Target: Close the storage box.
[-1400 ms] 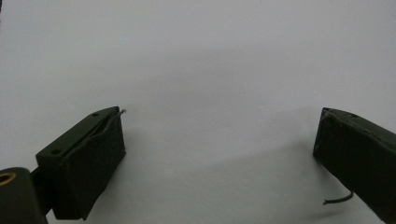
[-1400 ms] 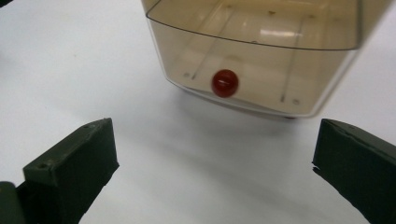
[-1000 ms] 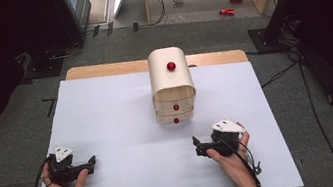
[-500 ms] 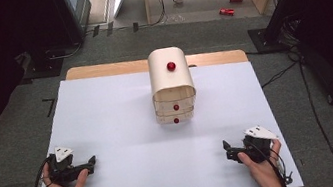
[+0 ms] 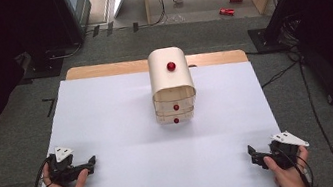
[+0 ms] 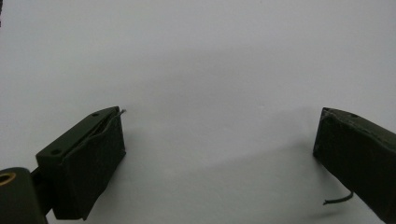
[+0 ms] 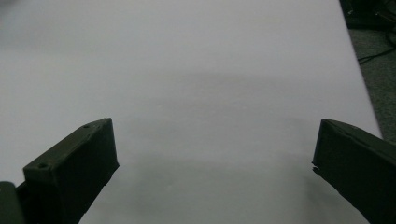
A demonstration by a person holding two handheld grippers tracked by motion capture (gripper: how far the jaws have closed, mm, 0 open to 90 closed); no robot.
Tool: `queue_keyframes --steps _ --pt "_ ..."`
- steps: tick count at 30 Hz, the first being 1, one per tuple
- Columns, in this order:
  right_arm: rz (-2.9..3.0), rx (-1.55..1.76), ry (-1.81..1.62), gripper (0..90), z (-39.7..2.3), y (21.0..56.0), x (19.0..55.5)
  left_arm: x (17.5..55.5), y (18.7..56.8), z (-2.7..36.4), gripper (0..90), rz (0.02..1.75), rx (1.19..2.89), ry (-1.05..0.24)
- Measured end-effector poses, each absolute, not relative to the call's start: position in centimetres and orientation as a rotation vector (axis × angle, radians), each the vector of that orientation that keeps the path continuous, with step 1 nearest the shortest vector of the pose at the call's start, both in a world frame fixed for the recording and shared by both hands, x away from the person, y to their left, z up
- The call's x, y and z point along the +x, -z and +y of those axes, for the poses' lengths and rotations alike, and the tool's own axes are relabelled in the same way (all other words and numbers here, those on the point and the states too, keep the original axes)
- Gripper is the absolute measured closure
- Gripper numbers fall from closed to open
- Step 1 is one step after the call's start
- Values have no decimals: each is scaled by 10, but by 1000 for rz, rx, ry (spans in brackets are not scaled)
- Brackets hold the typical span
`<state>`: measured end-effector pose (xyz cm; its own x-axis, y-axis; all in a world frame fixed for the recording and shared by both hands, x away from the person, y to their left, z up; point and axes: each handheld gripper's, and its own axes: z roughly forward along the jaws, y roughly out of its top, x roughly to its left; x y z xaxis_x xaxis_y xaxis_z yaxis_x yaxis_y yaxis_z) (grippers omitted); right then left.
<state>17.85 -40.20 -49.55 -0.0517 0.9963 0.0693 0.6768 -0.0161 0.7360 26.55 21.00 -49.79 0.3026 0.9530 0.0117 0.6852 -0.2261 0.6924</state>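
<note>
High view, left gripper [image 5: 89, 162] and right gripper [image 5: 252, 153] agape, empty

drawer unit [image 5: 172, 85] mid-table, far | left hand-held gripper [image 5: 91, 161] near-left | right hand-held gripper [image 5: 252, 153] near-right

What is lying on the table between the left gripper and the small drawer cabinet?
Nothing: in the high view, only bare white table separates the left gripper from the drawer cabinet.

A matt white sheet, smooth like paper, covers the table [image 5: 121, 110]; bare wood shows along its far edge. The small drawer chest [image 5: 172, 85] looks like smooth pale wood with glossy red knobs. Both tools have matt black, plastic-looking jaws. The floor [image 5: 22, 121] is rough grey carpet.
</note>
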Motion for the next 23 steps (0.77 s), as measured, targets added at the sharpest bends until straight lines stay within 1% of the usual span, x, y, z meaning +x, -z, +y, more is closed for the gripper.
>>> queue_keyframes --steps 6,23 --pt "1813 1738 -759 0 -408 502 177 266 498 210 20 1452 1992 -596" --pt "1805 1747 -764 0 -408 503 177 266 498 211 19 1452 1988 -589"
